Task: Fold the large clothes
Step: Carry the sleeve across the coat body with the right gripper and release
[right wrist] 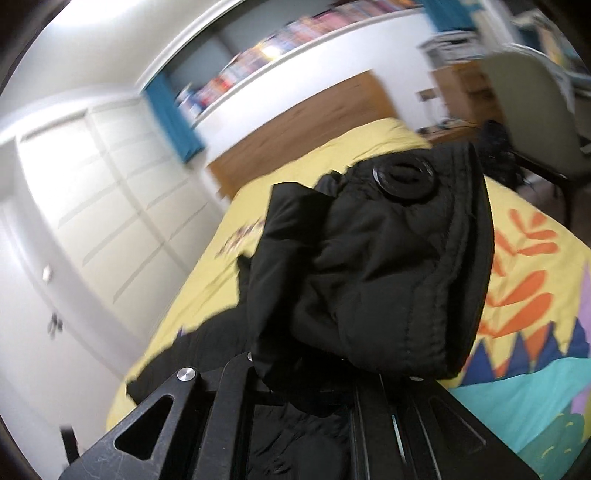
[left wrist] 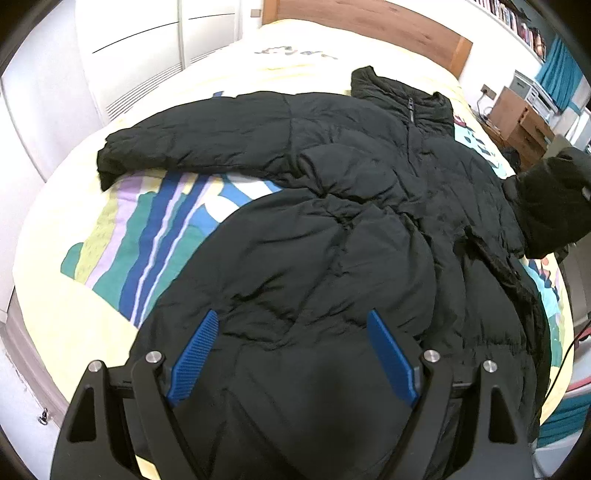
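- A black puffer jacket (left wrist: 351, 206) lies spread front-up across a bed (left wrist: 74, 280) covered by a pale yellow duvet with bands of blue, green and lilac.
- The jacket's collar (left wrist: 402, 99) points toward the wooden headboard (left wrist: 369, 22); its zip runs down the middle of the chest.
- One sleeve (left wrist: 192, 136) stretches out flat to the left in the left wrist view, its cuff resting on the duvet.
- The other sleeve (left wrist: 546, 199) is lifted off the bed at the right edge of that view, bunched and dark.
- The left gripper (left wrist: 291, 354) hangs above the jacket's lower body with its blue-padded fingers (left wrist: 194, 362) spread wide apart and nothing between them.
- In the right wrist view, the right gripper (right wrist: 306, 373) is clamped on the raised sleeve's cuff end (right wrist: 369, 266), which fills the middle of the view and hides the fingertips.
- A round black ring-shaped patch (right wrist: 402, 179) sits on that bunched fabric.
- The right wrist view is tilted and blurred; behind the cloth are white wardrobe doors (right wrist: 110, 206), a shelf of books (right wrist: 280, 40) and a chair (right wrist: 532, 110).
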